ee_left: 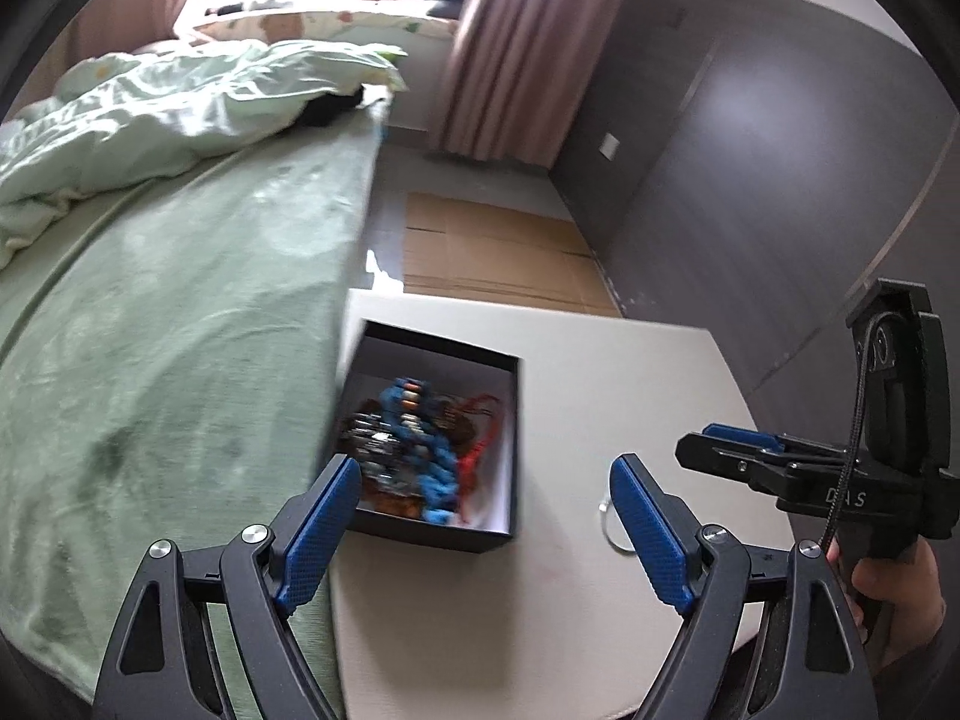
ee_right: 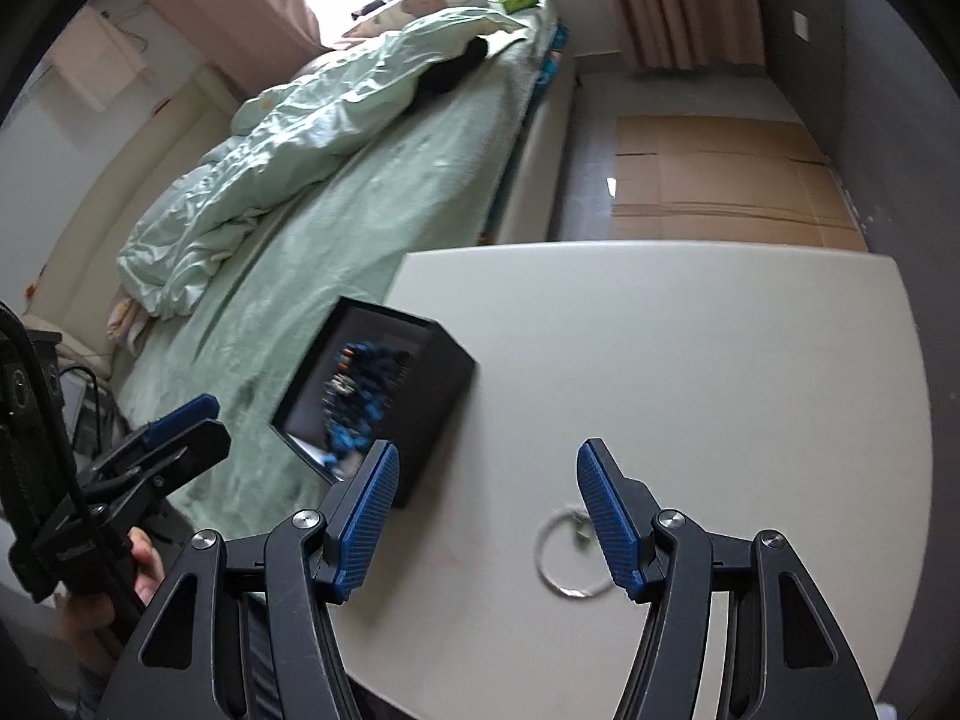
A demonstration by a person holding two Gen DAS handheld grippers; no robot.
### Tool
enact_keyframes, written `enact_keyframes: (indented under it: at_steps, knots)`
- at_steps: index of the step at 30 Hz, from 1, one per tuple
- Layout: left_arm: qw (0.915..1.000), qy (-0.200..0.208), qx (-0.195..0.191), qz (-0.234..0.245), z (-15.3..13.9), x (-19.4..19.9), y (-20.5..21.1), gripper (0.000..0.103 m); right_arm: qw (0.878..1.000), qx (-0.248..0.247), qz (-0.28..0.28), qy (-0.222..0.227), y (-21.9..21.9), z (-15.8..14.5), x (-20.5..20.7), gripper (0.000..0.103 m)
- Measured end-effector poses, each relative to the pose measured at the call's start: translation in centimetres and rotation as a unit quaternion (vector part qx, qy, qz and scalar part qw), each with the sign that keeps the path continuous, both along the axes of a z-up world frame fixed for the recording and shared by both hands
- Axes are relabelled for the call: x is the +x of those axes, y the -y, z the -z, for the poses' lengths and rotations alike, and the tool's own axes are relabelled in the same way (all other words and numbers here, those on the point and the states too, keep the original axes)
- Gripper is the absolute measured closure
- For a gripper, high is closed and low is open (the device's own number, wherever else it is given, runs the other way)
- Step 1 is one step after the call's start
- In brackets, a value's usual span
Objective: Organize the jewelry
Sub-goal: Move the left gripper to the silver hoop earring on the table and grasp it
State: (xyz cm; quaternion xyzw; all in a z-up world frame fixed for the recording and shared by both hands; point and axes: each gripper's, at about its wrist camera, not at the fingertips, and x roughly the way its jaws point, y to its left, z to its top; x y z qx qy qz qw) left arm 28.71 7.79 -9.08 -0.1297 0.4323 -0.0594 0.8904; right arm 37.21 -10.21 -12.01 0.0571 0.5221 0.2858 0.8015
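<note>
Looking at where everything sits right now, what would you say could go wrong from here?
The black box sits at the white table edge beside the bed; a nudge from the left gripper might tip it off. The silver ring lies flat, so the open right gripper may slide it instead of gripping. The tangled jewelry could snag.

The box [ee_left: 432, 438] holding tangled jewelry [ee_left: 414, 438] sits on the table [ee_left: 600, 372] beside the bed [ee_left: 180, 300], a ring [ee_right: 570, 552], perhaps a bracelet, to its right.

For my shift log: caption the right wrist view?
Open right tool above silver ring on white table, beside black jewelry box.
</note>
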Motion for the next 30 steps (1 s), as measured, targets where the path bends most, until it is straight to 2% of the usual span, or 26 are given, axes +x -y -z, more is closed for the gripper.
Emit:
enact_keyframes:
  at_steps: [7,12,21,24,26,28,30]
  knots:
    - [0.9987,-0.003,0.013,0.05,0.5,0.1,4.0,0.017,0.999,-0.001,0.044,-0.006,4.3,1.2,-1.1,0.041]
    - [0.9945,-0.008,0.035,0.098,1.4,0.2,7.6,0.017,0.997,-0.006,0.075,-0.003,7.4,1.8,-2.0,0.041]
    - [0.9843,-0.037,0.063,0.16,4.9,1.3,12.3,0.017,0.995,-0.03,0.095,0.012,11.0,3.5,-4.3,0.041]
    - [0.982,-0.053,0.076,0.165,6.3,1.9,13.0,0.017,0.994,-0.035,0.103,0.014,11.8,4.1,-4.7,0.04]
    - [0.9817,-0.064,0.074,0.163,7.1,2.3,13.2,0.017,0.993,-0.041,0.11,0.016,12.3,4.3,-4.9,0.033]
    - [0.9815,-0.07,0.08,0.159,7.7,2.6,13.5,0.017,0.993,-0.035,0.113,0.017,12.6,4.5,-5.0,0.02]
    - [0.9809,-0.077,0.087,0.155,8.4,3.0,13.9,0.017,0.993,-0.026,0.114,0.015,13.0,4.6,-5.1,0.019]
